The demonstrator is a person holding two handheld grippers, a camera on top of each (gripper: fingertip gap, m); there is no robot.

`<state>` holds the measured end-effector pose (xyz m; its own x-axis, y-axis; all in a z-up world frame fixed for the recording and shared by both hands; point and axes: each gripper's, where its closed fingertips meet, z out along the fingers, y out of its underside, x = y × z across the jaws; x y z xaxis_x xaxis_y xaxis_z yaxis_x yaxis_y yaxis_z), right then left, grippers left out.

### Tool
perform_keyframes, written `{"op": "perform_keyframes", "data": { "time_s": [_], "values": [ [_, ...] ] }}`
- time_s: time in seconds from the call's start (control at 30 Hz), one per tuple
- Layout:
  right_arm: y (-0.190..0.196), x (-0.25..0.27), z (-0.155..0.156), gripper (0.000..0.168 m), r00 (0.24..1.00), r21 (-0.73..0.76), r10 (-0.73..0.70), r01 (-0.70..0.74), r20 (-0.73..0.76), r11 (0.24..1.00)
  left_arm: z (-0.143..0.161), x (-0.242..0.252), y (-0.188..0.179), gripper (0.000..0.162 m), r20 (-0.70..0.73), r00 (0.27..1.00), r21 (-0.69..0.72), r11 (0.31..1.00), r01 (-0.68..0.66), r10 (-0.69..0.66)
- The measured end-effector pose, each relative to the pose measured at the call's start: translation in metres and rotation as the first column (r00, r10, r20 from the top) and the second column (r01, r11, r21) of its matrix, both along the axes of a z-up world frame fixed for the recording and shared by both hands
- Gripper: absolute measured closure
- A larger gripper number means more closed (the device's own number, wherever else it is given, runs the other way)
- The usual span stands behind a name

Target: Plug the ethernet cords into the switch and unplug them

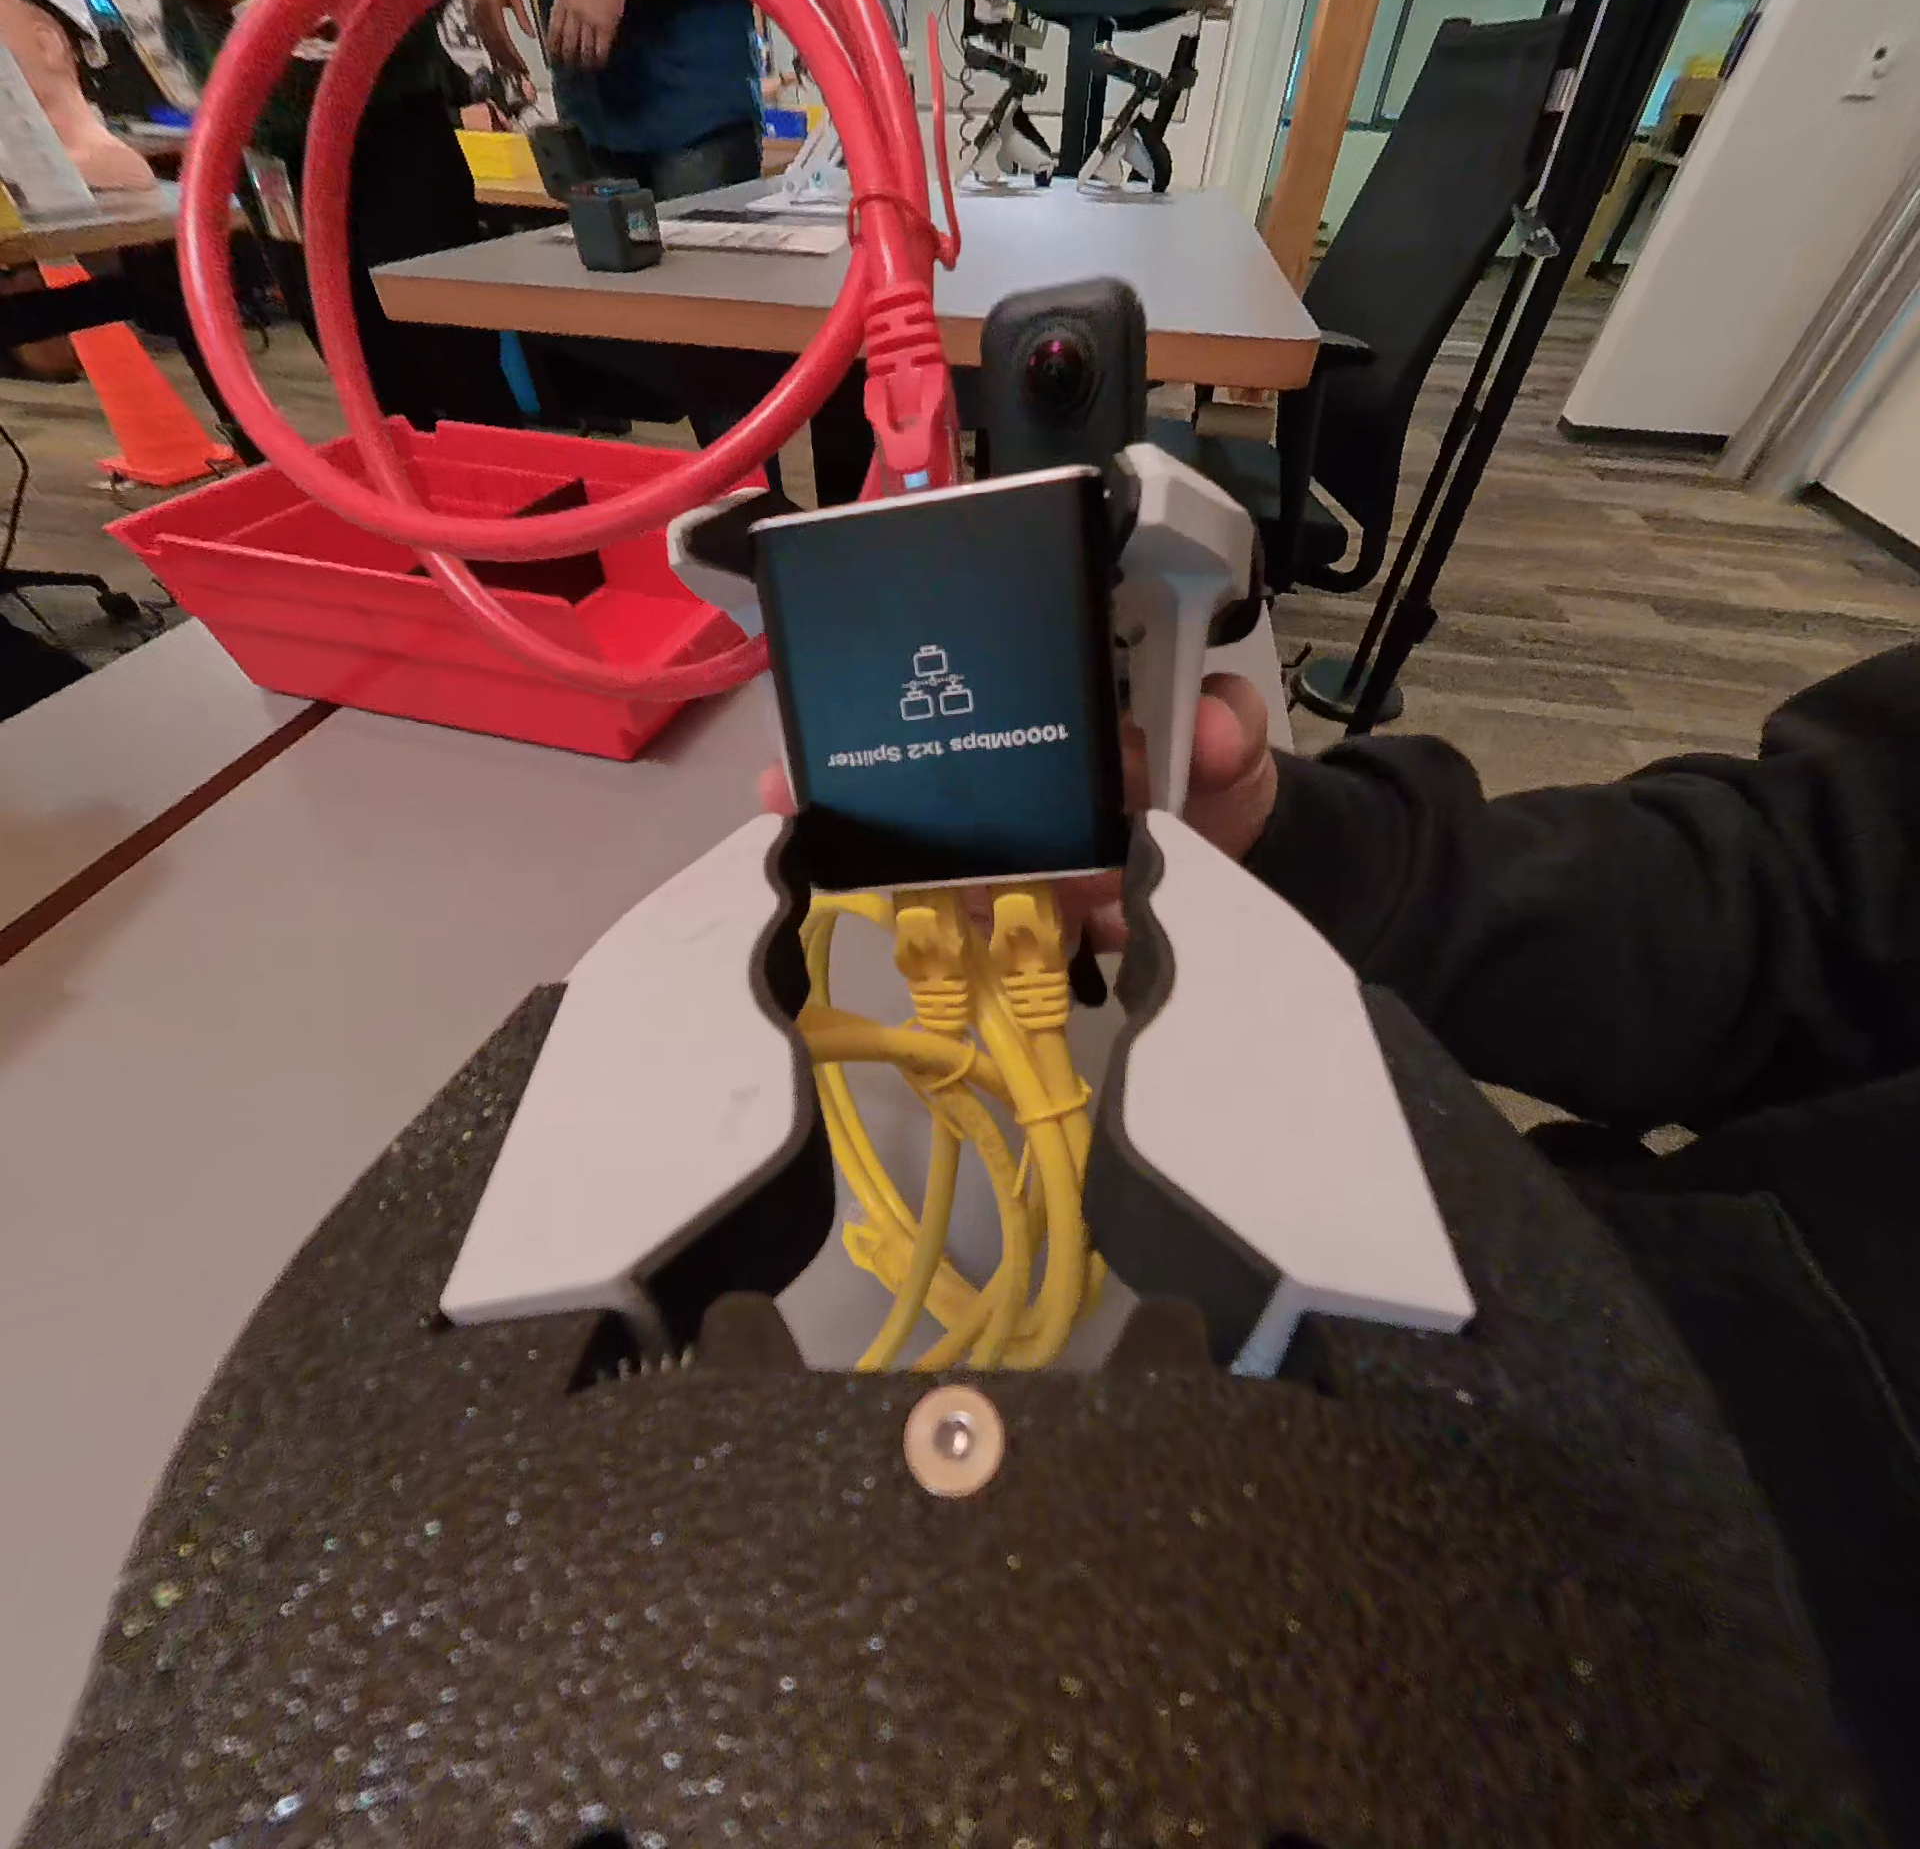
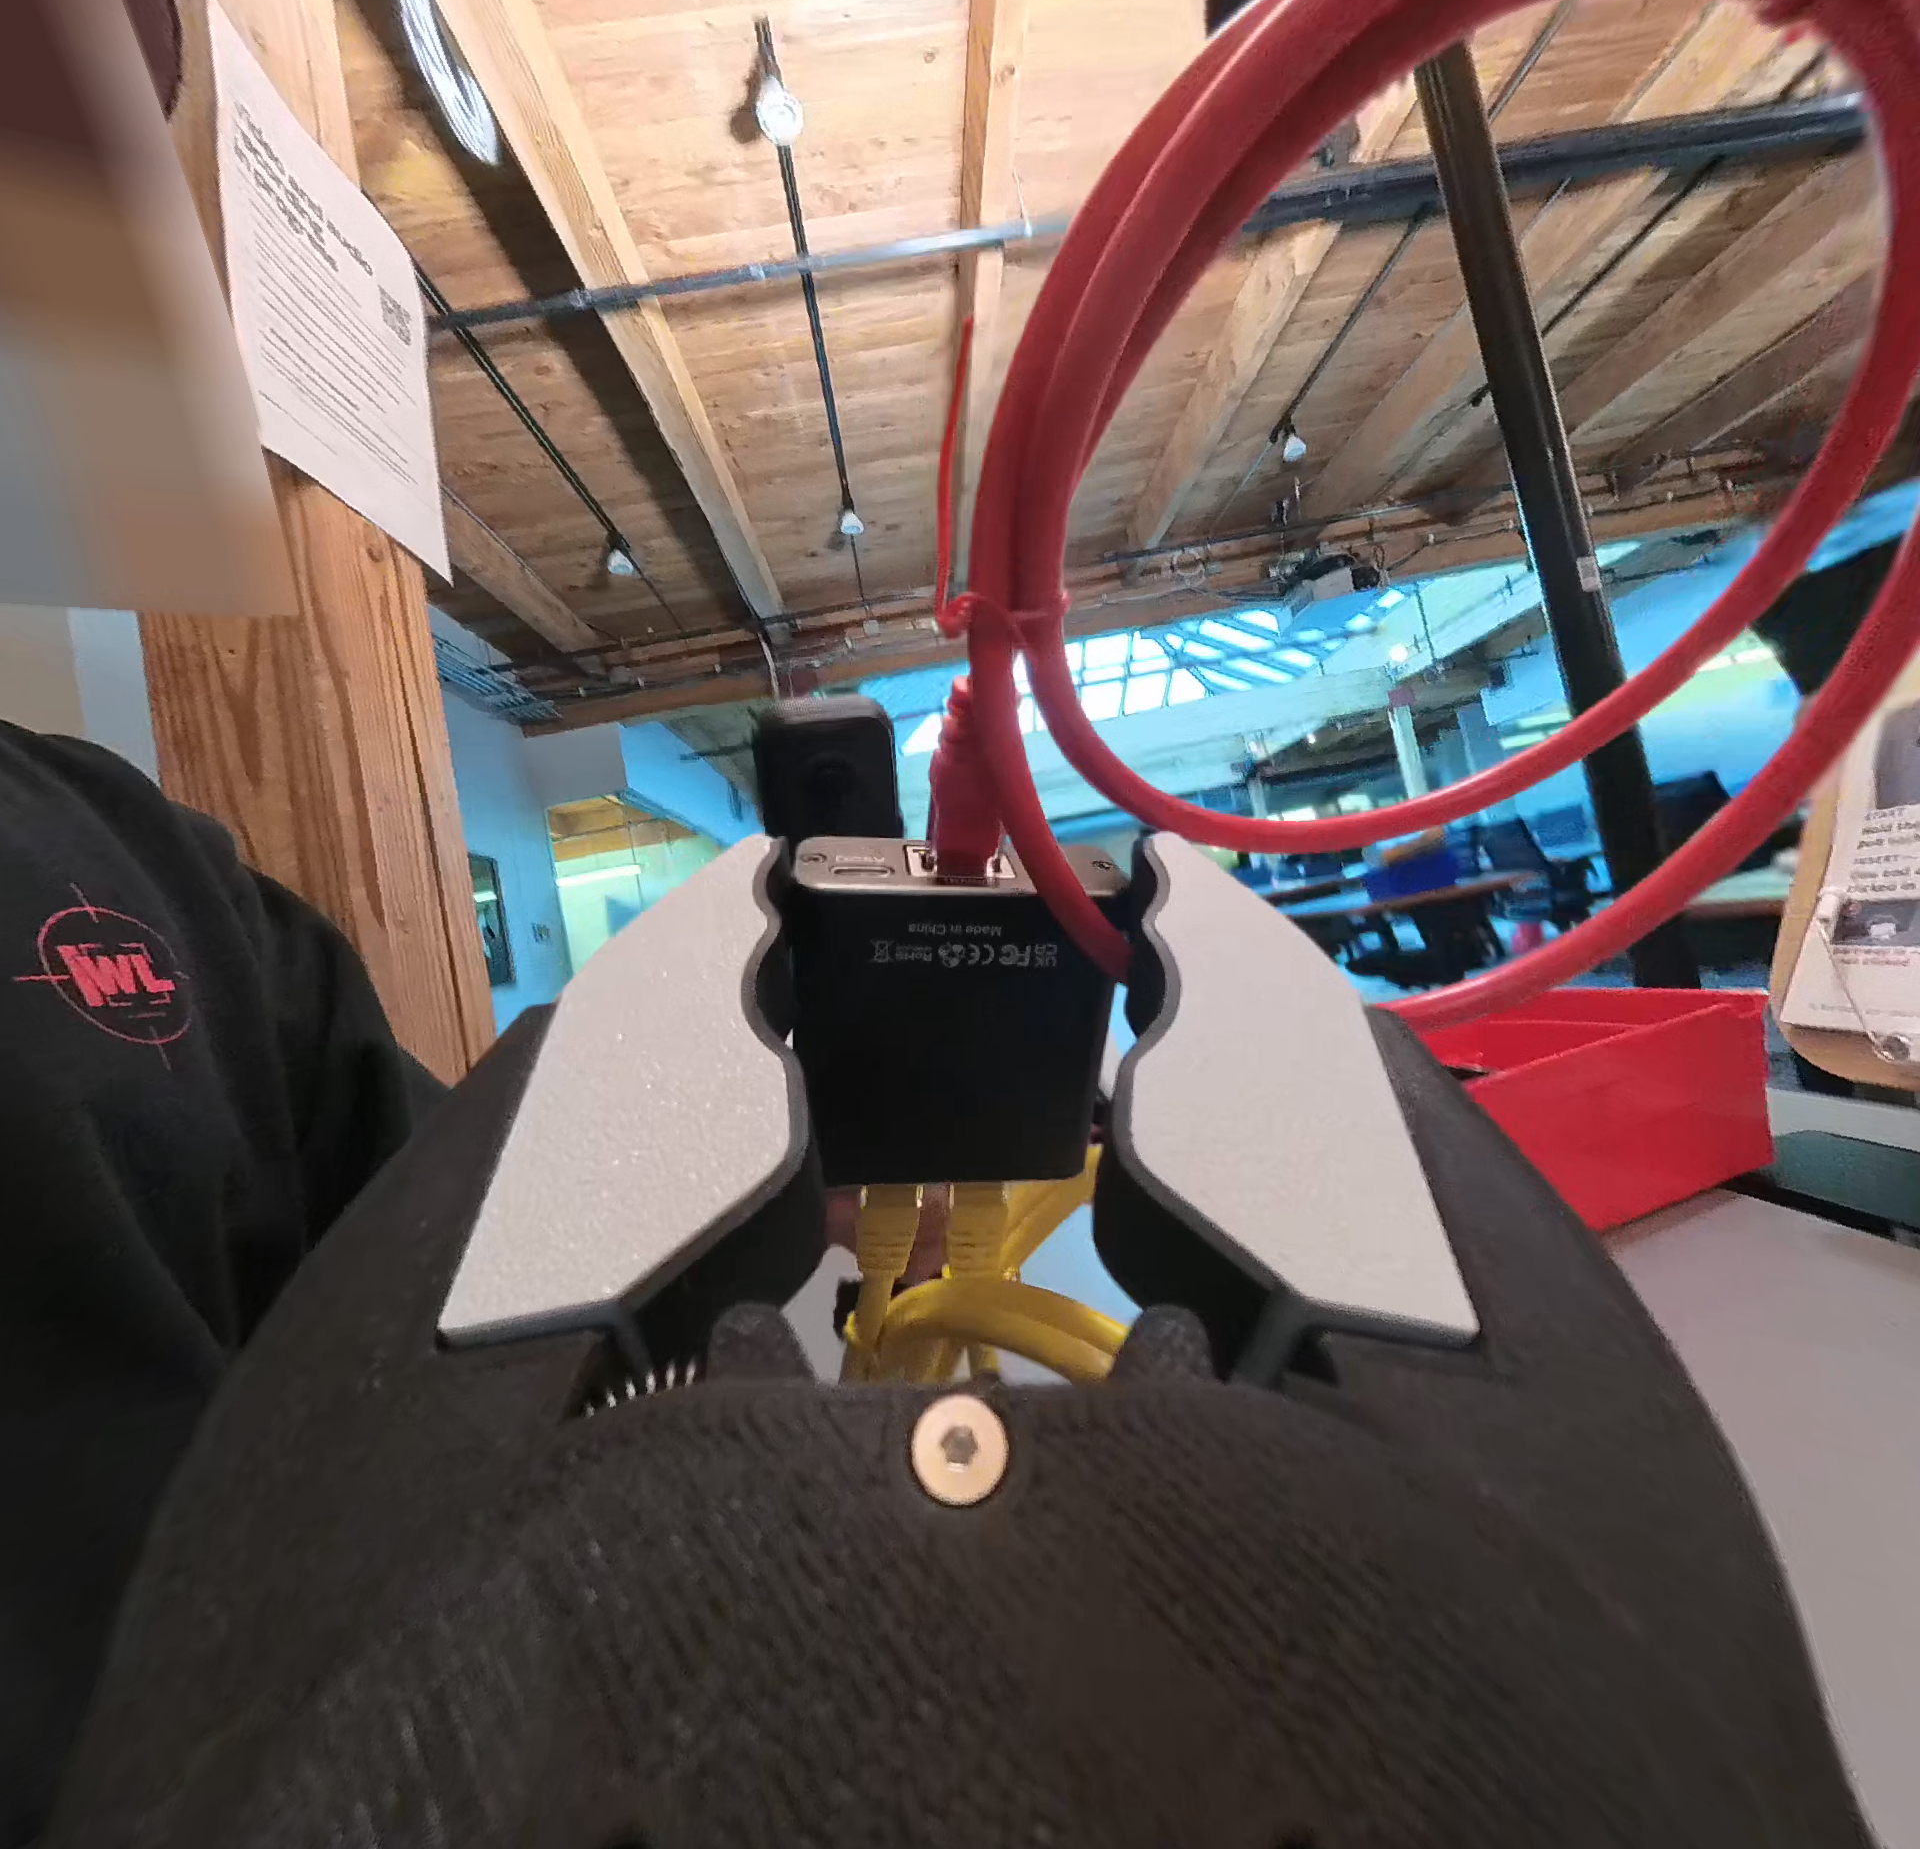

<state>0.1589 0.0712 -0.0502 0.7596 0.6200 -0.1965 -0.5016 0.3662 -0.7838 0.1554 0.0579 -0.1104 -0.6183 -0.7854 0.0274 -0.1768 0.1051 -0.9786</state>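
A small black switch (image 1: 940, 677) is held up above the table. My left gripper (image 1: 961, 864) is shut on its near end. Two yellow ethernet cords (image 1: 987, 978) are plugged in there and hang bundled between the fingers. A coiled red ethernet cord (image 1: 904, 386) is plugged into the far end and loops up to the left. The right gripper (image 1: 1174, 573) clamps the switch's far end. In the right wrist view, my right gripper (image 2: 956, 926) is shut on the switch (image 2: 945, 1061), with the red plug (image 2: 961, 812) on top and the yellow plugs (image 2: 883, 1238) below.
A red bin (image 1: 343, 594) stands on the grey table (image 1: 312, 968) at the left, and shows at the right in the right wrist view (image 2: 1621, 1103). A hand (image 1: 1231, 760) and a dark sleeve come in from the right. An orange cone (image 1: 135, 397), tables and people stand behind. Tip to tip, the grippers are about 5 cm apart.
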Motion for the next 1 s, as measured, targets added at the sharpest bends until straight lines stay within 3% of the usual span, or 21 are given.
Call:
{"op": "perform_keyframes", "data": {
  "time_s": [0.17, 0.3, 0.47, 0.6, 0.67, 0.77, 0.87, 1.0],
  "values": [
    [0.01, 0.002, -0.015, 0.108, 0.99, -0.159, -0.083, 0.102, 0.117, 0.982, -0.007, -0.003, 0.021, 0.104, -0.043, 0.997, 0.187, 0.981, -0.055, 0.064],
    [0.005, 0.004, -0.018, 0.117, 0.966, -0.157, -0.149, 0.184, 0.213, 0.97, -0.004, -0.011, 0.038, 0.104, -0.082, 0.996, 0.299, 0.954, -0.02, 0.046],
    [-0.012, 0.02, -0.031, 0.121, 0.973, -0.295, -0.137, 0.188, 0.185, 0.937, -0.006, -0.017, 0.071, 0.104, -0.112, 0.989, 0.428, 0.903, -0.038, 0.094],
    [-0.019, 0.02, -0.039, 0.122, 0.928, -0.4, -0.193, 0.317, 0.32, 0.86, -0.013, -0.018, 0.091, 0.104, -0.131, 0.978, 0.534, 0.843, -0.07, 0.164],
    [-0.01, 0.024, -0.043, 0.123, 0.926, -0.465, -0.261, 0.364, 0.274, 0.807, -0.014, -0.016, 0.094, 0.104, -0.134, 0.972, 0.569, 0.818, -0.085, 0.195],
    [0.005, 0.022, -0.035, 0.121, 0.934, -0.443, -0.349, 0.347, 0.081, 0.826, -0.013, -0.011, 0.089, 0.104, -0.107, 0.973, 0.603, 0.792, -0.099, 0.203],
    [0.02, 0.02, -0.037, 0.125, 0.945, -0.481, -0.301, 0.208, -0.125, 0.852, -0.013, -0.006, 0.079, 0.104, -0.076, 0.978, 0.625, 0.774, -0.103, 0.192],
    [0.033, 0.02, -0.039, 0.129, 0.927, -0.496, -0.295, 0.149, -0.231, 0.855, -0.018, -0.004, 0.079, 0.104, -0.03, 0.976, 0.718, 0.684, -0.13, 0.218]
  ]
}}
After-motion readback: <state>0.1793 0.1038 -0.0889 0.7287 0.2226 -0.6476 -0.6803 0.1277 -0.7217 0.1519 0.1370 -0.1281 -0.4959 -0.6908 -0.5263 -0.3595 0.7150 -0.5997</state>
